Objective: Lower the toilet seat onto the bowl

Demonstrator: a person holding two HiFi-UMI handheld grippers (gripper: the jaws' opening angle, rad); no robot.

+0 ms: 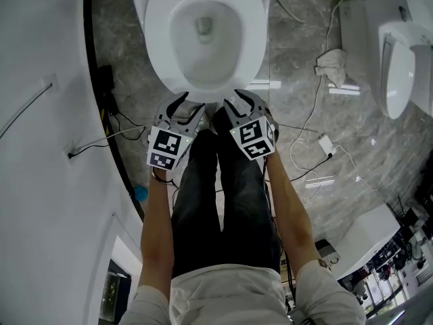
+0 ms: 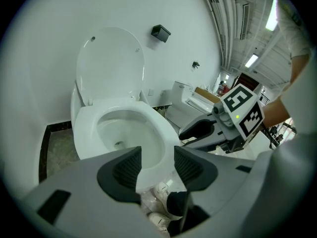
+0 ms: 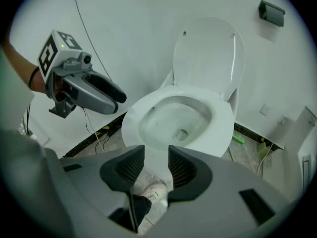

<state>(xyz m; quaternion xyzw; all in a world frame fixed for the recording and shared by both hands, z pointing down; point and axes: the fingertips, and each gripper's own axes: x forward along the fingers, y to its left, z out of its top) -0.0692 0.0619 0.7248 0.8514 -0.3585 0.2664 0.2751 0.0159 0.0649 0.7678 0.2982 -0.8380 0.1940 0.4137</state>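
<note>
Head view: toilet seat (image 1: 154, 29) lying flat on bowl (image 1: 203, 53), upper centre
Lid (image 2: 111, 63): standing upright
Left gripper (image 1: 184, 108): jaws apart, empty
Right gripper (image 1: 245, 105): jaws apart, empty

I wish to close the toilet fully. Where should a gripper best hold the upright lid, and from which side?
Probably the lid by its upper rim, coming from the front and slightly sideways: it stands upright, hinged at the bottom behind the lowered seat, so the thin top edge looks reachable.
</note>
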